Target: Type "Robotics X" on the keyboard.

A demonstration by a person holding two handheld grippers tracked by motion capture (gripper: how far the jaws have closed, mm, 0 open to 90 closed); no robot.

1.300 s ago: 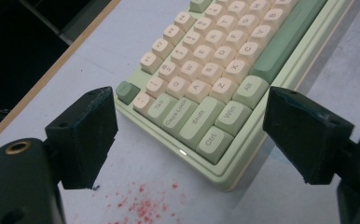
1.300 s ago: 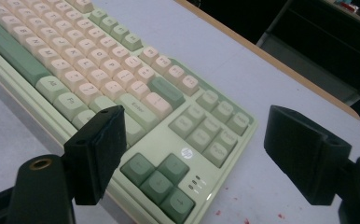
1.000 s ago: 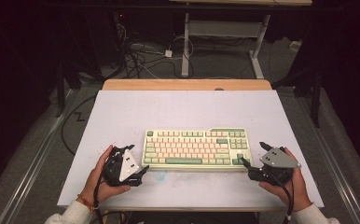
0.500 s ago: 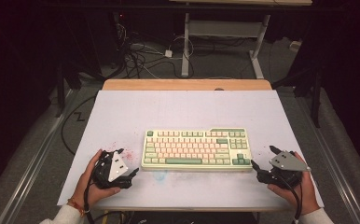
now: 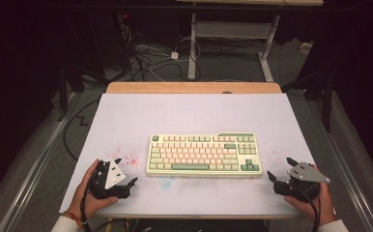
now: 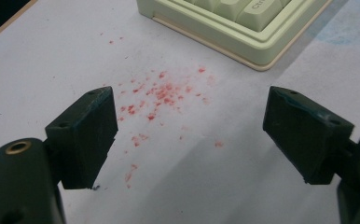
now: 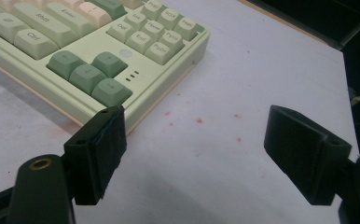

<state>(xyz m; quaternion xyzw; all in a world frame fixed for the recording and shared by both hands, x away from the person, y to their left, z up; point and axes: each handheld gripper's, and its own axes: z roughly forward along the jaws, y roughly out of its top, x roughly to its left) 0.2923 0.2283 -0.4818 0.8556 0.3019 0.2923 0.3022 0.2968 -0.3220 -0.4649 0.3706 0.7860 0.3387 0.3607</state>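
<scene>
One keyboard (image 5: 204,154), pale green with cream and pink keys and darker green keys at its right end, lies flat at the middle of the white bench (image 5: 194,113), its long side running from 9 o'clock to 3 o'clock. It sits a little toward the near edge, and nothing grips or touches it.

Off its near left corner, toward 8 o'clock, the left tongs (image 5: 125,172) rest low over the bench in the person's left hand (image 5: 89,192). Their jaws stand wide apart with nothing between them, pointing toward 2 o'clock at the keyboard's corner. In the left gripper view that corner (image 6: 243,28) shows at 12 to 1 o'clock beyond the jaws, near but apart, and a scatter of red specks (image 6: 162,95) marks the bench surface between the jaws and the keyboard.

Off the near right corner, toward 4 o'clock from the keyboard, the right tongs (image 5: 280,169) are held in the right hand (image 5: 315,200), also spread wide and empty, pointing toward 10 o'clock. In the right gripper view the arrow keys (image 7: 90,72) and the keyboard's right end lie at 11 o'clock; the left jaw stands just before the keyboard's edge, though contact cannot be judged there. A few more red specks (image 7: 199,120) dot the bench between the jaws.

A wooden strip (image 5: 194,87) borders the bench at 12 o'clock, with cables (image 5: 148,60) on the floor beyond.
</scene>
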